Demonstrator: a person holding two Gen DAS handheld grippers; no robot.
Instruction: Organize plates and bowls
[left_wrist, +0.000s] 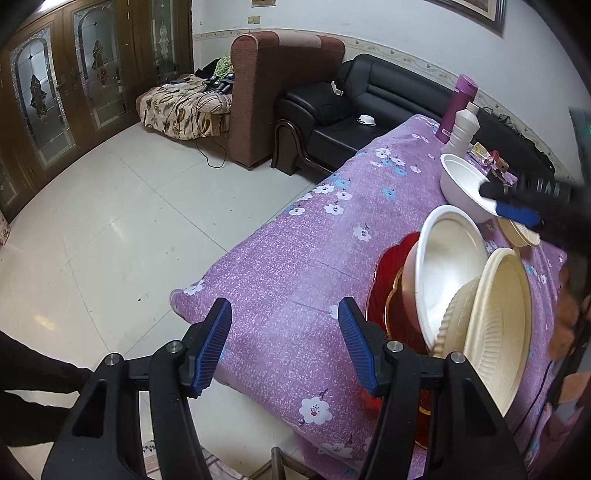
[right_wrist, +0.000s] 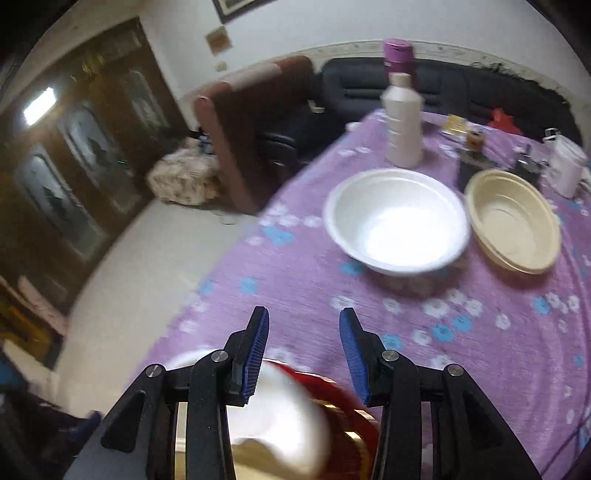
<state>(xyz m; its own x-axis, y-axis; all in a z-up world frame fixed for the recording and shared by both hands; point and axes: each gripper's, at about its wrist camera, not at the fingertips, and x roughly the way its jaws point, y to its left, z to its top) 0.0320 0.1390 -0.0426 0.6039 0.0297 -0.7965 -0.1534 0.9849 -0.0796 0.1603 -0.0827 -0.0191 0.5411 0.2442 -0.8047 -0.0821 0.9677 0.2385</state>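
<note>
Bowls sit on the bench: white bowl (right_wrist: 397, 221) beside cream bowl (right_wrist: 513, 221). Right gripper (right_wrist: 304, 354), jaws released and empty, approaches; next likely grasps the white rim for stacking.

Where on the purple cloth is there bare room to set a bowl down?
Free: the purple cloth between the right gripper and the white bowl, reaching to the table's left edge; also right of the gripper, below the cream bowl. Crowded: the far edge around the white bottle, and the red tray of stacked dishes.
</note>
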